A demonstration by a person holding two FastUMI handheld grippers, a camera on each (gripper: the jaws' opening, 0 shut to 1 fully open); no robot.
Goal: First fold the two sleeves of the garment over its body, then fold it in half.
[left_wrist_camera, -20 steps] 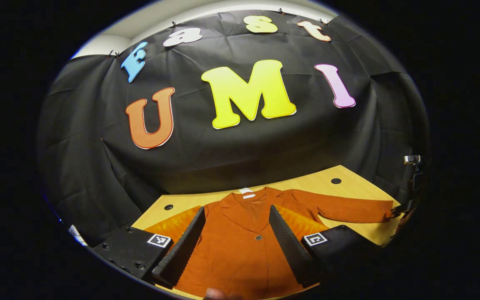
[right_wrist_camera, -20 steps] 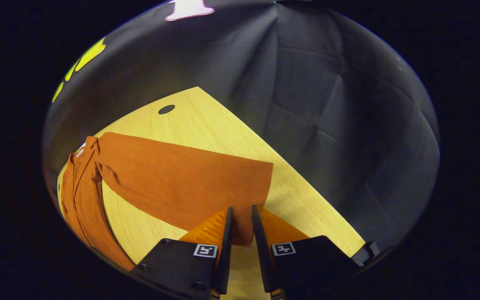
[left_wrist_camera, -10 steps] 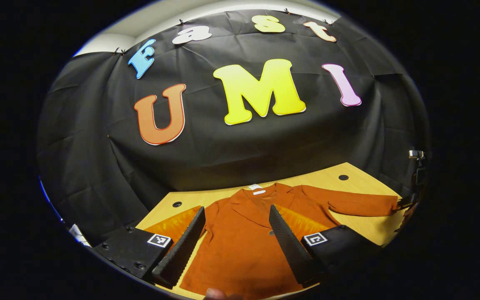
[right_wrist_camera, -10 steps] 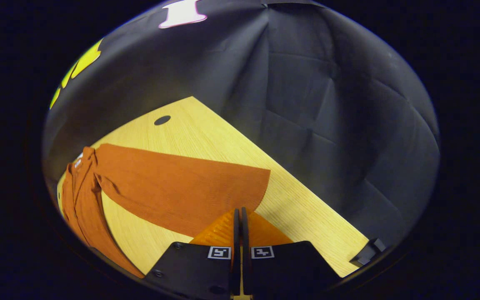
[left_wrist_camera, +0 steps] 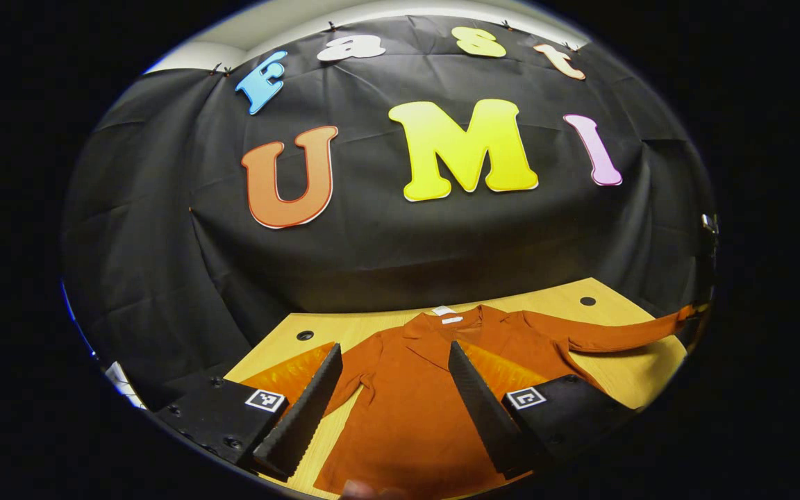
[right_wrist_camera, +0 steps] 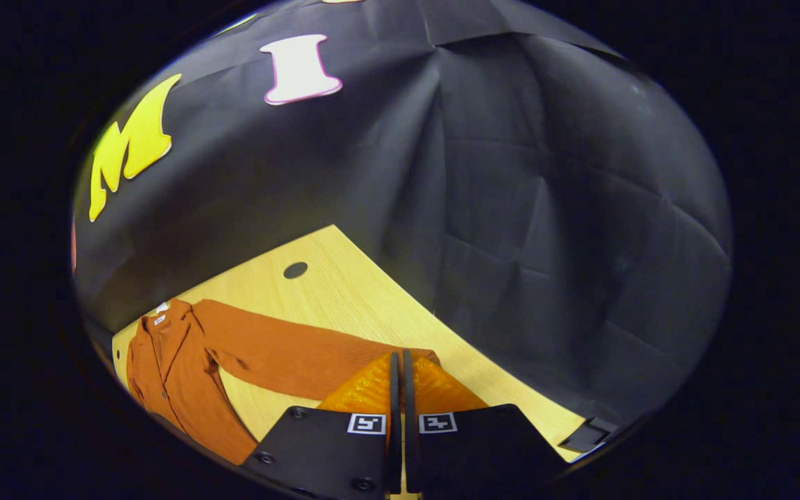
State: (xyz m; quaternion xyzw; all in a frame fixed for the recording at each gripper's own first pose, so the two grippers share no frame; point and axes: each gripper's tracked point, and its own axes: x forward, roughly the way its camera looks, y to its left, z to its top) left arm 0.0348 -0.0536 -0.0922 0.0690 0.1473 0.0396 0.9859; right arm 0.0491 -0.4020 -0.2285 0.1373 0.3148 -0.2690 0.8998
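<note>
Booth dim overall; light falls from above onto the table (left_wrist_camera: 567, 295), which reads bright and warm. Black wall cloth soaks up light, folds faintly lit. Lifted sleeve (left_wrist_camera: 622, 337) throws a soft shadow on the wood. Both views sharp at centre, strongly bowed and darkening at the edges. No glare.

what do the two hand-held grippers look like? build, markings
Left hand-held gripper: two black blocky finger mounts, each carrying a small square black-and-white marker, screws on the housing, long tapered fingers with ridged inner faces. Right hand-held gripper: same black mounts, square markers, screws.
</note>
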